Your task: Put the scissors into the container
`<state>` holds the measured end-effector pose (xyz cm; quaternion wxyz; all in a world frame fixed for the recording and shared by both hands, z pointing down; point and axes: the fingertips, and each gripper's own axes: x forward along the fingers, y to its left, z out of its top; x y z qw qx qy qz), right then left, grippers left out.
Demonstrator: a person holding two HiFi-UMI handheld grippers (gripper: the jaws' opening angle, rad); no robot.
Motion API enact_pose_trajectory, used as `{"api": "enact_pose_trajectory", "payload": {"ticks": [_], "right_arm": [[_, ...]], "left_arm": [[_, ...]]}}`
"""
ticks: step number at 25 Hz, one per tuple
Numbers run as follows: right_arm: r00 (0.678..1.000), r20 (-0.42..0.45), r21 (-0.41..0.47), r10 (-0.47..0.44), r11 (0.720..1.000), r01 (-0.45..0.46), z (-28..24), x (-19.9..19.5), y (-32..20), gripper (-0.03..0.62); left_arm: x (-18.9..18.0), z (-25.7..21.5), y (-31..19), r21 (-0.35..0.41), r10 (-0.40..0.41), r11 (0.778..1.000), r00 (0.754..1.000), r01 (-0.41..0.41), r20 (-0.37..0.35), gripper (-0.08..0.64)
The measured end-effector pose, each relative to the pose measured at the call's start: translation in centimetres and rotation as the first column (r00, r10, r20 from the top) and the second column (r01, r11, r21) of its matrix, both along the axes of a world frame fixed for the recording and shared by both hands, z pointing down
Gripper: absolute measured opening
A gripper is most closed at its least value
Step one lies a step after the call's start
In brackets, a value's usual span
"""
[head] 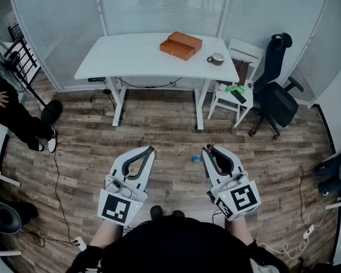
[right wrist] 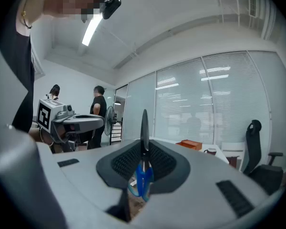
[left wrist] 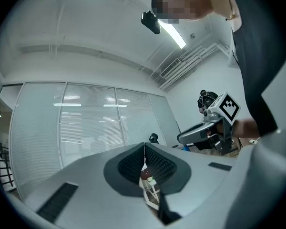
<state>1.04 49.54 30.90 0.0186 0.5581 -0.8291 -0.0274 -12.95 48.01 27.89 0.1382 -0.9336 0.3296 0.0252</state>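
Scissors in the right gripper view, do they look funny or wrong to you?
A little odd, yes. The scissors are pinched between the shut jaws of the right gripper, dark blades poking out past the tips and blue handles hanging below. Nothing looks spilled or broken; the orange container sits on the white table.

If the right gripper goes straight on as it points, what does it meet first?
Nothing nearby. The right gripper, shut on the scissors, aims over the floor toward the white table, left of the orange container; likely the table first, though depth unclear.
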Motion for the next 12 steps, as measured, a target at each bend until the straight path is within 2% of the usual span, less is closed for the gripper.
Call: {"api": "enact_pose_trajectory", "payload": {"ticks": [12], "right_arm": [[1.000,-0.001,-0.005,-0.005,1.000,0.005,-0.03,-0.90,-0.88,0.055]], "left_arm": [[-0.71,0.02,-1.01,0.000,-0.001,1.000,1.000,0.001,0.009,0.015]]}}
